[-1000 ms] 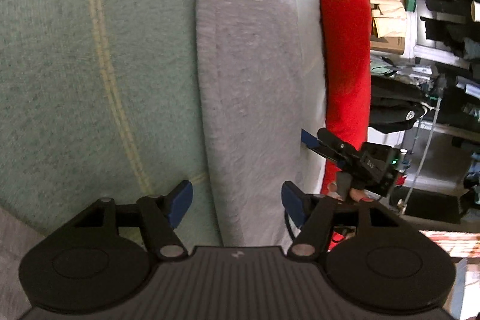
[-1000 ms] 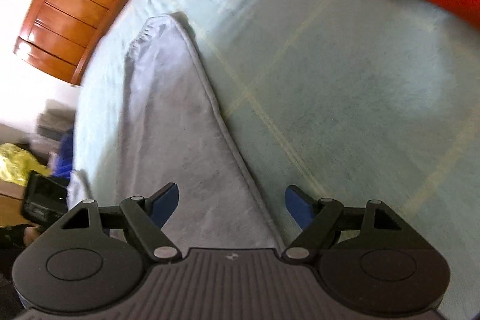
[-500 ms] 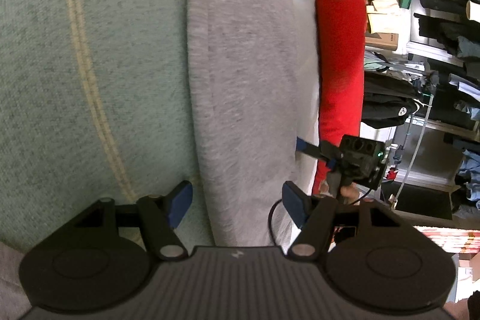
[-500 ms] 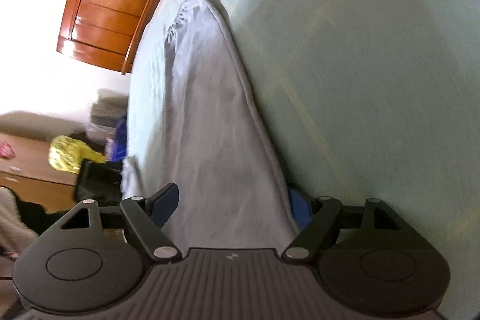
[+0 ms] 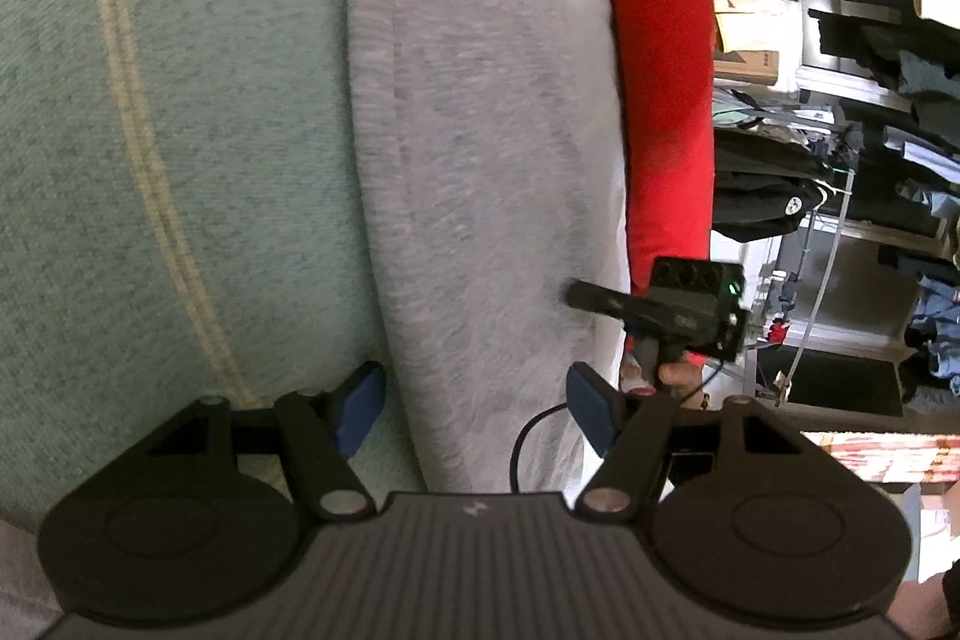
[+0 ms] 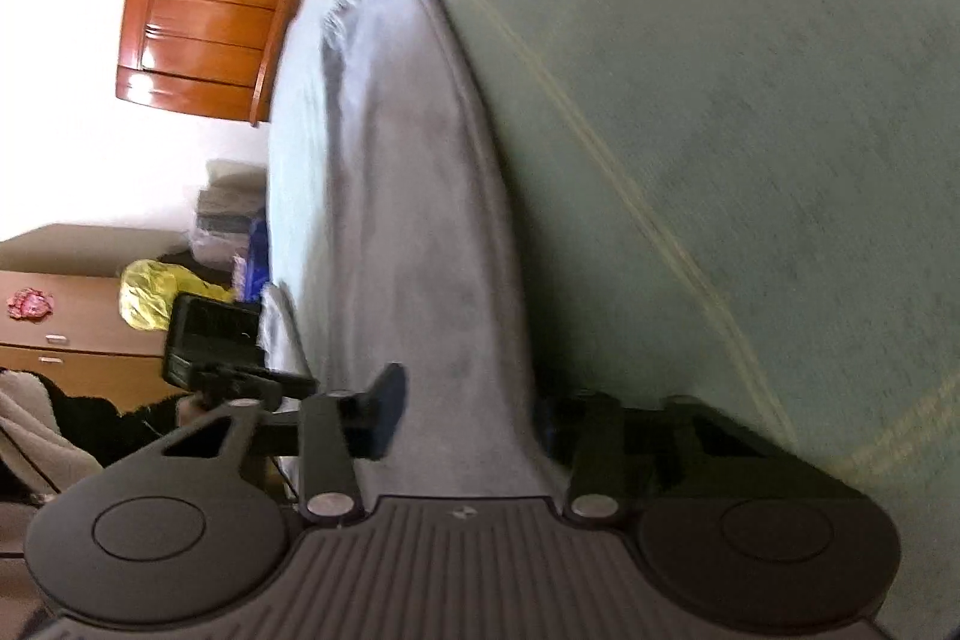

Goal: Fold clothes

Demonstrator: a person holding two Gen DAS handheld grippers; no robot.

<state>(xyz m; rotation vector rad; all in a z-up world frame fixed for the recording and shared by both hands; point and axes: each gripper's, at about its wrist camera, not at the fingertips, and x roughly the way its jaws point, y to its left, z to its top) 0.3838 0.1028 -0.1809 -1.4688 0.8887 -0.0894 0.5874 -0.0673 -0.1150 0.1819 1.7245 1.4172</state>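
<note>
One grey garment (image 5: 480,148) lies in a long strip on the green checked bed (image 5: 180,100), beside one red cloth (image 5: 660,70). Two hand-held grippers work it: the left hand-held gripper (image 5: 474,400) spread wide over its edge, the right hand-held gripper (image 6: 465,412) partly closed astride the cloth, its grip unclear.

The left gripper (image 5: 474,403) sits low in its frame, jaws spread wide. The right gripper (image 6: 465,412) is likewise spread apart, its right finger blurred and dark.
</note>
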